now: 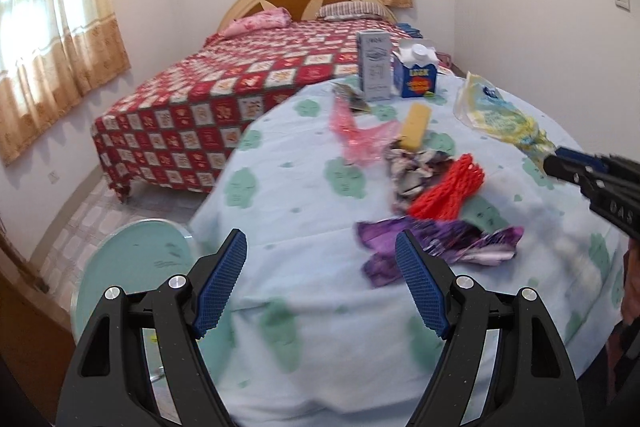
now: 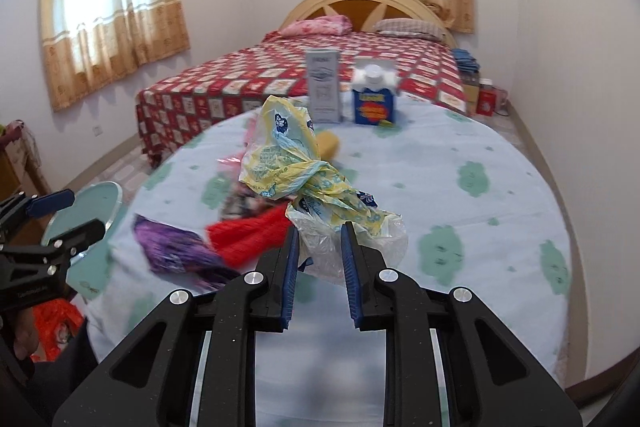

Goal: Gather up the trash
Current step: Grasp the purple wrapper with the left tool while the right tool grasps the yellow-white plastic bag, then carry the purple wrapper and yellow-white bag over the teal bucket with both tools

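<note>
Right gripper [image 2: 320,239] is clamped on the crumpled yellow plastic bag [image 2: 296,163], which hangs off the pads just above the table [image 2: 500,227] w/ the rest of the trash still lying on the cloth, while my left gripper [image 1: 320,267] is spread wide w/ nothing in it, hovering just short of the purple wrapper [image 1: 440,243]. Imo the trick now is keeping the squeeze firm bc thin plastic slips easy (only a bunched corner is pinched), then bring the left down low over the purple wrapper and pinch a thick fold, not the tablecloth under it
</note>
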The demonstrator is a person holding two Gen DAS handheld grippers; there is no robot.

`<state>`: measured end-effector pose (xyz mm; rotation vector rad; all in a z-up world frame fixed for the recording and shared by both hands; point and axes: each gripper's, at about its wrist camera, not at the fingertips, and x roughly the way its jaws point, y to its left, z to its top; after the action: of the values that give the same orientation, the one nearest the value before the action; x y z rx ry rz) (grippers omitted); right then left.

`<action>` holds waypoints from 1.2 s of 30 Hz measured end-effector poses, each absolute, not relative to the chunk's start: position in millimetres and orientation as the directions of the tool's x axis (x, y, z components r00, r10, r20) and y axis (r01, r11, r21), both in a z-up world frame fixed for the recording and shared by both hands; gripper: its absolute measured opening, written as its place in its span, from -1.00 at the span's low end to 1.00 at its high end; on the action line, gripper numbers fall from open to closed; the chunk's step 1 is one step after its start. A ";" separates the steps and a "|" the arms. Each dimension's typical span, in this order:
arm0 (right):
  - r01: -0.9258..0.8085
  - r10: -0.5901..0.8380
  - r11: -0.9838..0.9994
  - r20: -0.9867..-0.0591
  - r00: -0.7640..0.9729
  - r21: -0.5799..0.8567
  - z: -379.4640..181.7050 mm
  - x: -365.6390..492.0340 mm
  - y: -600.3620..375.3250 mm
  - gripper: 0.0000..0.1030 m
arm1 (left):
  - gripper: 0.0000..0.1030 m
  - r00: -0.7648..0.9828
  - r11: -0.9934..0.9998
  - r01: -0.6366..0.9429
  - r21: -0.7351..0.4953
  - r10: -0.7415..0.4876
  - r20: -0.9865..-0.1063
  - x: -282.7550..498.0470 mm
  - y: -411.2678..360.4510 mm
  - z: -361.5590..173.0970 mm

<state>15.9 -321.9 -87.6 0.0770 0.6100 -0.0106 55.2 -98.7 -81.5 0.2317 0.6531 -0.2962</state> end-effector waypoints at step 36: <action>-0.095 0.087 0.995 -0.551 0.830 0.014 -88.2 29.0 -254.2 -0.58 | -0.86 0.796 0.964 0.229 0.136 -0.105 -0.596 34.7 10.4 -50.6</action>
<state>29.0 -254.2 -88.2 -0.0139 0.5835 0.0968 34.7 10.4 -50.6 0.2056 0.6259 -0.1804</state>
